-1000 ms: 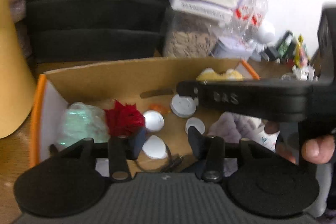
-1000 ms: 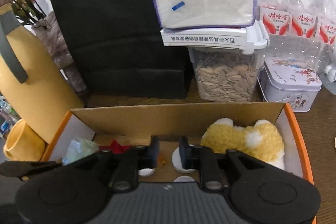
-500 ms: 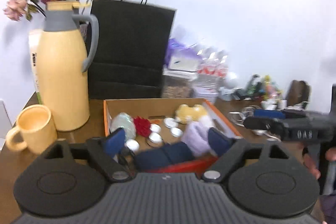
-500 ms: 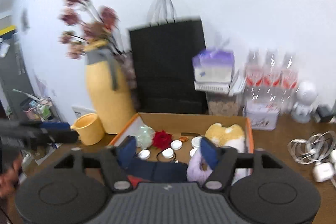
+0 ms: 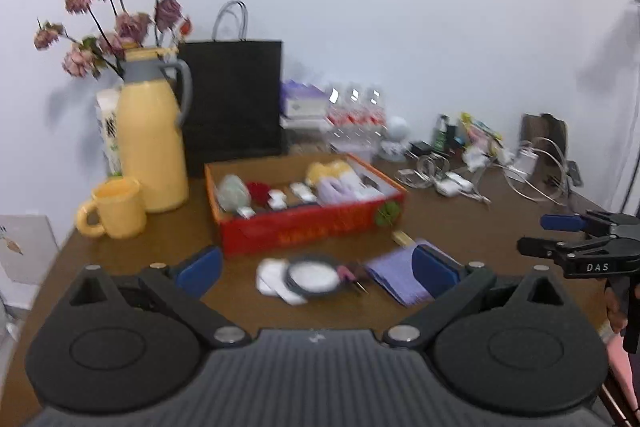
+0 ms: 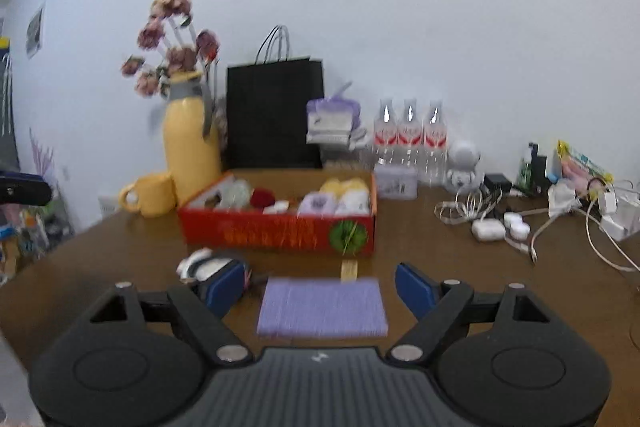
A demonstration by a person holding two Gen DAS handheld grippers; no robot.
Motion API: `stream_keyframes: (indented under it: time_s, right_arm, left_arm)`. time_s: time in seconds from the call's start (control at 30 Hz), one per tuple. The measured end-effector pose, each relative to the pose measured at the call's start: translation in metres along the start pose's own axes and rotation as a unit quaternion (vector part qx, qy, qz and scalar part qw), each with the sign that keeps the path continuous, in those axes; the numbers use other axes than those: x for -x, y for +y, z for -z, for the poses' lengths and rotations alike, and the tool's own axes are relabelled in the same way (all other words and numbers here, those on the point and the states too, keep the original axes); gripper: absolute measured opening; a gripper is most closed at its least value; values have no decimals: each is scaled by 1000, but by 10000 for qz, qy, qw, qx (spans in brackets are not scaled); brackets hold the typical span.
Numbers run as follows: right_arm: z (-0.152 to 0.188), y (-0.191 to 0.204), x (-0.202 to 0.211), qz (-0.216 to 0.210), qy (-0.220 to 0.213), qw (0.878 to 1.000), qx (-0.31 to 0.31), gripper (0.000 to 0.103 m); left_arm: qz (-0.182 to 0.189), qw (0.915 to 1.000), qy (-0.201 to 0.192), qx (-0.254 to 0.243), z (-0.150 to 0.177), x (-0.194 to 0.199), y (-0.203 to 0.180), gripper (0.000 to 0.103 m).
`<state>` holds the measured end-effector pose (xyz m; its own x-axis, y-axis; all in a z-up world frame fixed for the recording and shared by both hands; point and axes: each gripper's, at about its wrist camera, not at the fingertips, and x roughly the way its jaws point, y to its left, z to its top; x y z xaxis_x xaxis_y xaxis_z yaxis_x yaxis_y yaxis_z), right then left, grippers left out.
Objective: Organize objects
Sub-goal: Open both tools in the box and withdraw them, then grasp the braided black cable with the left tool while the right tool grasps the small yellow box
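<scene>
A red cardboard box [image 5: 312,223] [image 6: 280,231] stands on the brown table and holds a yellow plush, a purple plush, a red flower, a pale green bundle and small white caps. In front of it lie a purple cloth [image 5: 400,277] [image 6: 322,307] and a round black-rimmed mirror on white pads [image 5: 308,275] [image 6: 206,267]. My left gripper [image 5: 316,273] is open and empty, raised above the mirror. My right gripper [image 6: 320,287] is open and empty, above the purple cloth; it also shows at the right of the left wrist view [image 5: 576,247].
A yellow thermos with dried flowers [image 5: 150,143], a yellow mug [image 5: 116,213] and a black paper bag [image 5: 232,103] stand left and behind the box. Water bottles [image 6: 408,139], a tin, chargers and tangled cables [image 6: 496,223] fill the back right.
Both grippers have pulled back and up from inside the box, far from it, and their jaws have opened wide. The whole table has come into view.
</scene>
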<state>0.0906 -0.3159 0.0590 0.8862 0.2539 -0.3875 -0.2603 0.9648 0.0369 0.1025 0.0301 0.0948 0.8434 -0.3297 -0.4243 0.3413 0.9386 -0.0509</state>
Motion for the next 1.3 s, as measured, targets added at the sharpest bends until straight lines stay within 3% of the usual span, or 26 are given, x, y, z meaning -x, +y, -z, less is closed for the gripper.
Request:
stream_keyframes:
  time_s: [0.2,0.33,0.43,0.63,0.83,0.97,1.1,1.3]
  right_arm:
    - [12,19,48,-2,242,9988,415,83]
    - [13,22,73,71,217,9978,626,90]
    - [16,14,69,155,218,9984,506,90]
    - [22,0,10,526,352,9975,313,90]
    - [14,-18,-73,532,577,9967,189,86]
    - [7,-25,-134,480,830,9951,230,72]
    - [1,-35,-198,368,1084,9934,8,70]
    - [2,-40,-260,310,1429,9889,-273,46]
  left_arm:
    - [-85,9992,361,-170,43,15,-16,103]
    - [-79,9989,429,-185,52,17,-14,103]
    - [-109,9990,442,14,52,2,-10,103]
    - [-486,9977,462,58,53,-56,-13,103]
    - [-247,9978,590,-189,42,-118,-22,103]
    - [-533,9960,668,-264,41,-161,-10,103]
    - [-355,9958,826,165,36,-198,10,103]
    - [-192,9893,1399,369,30,-248,12,103]
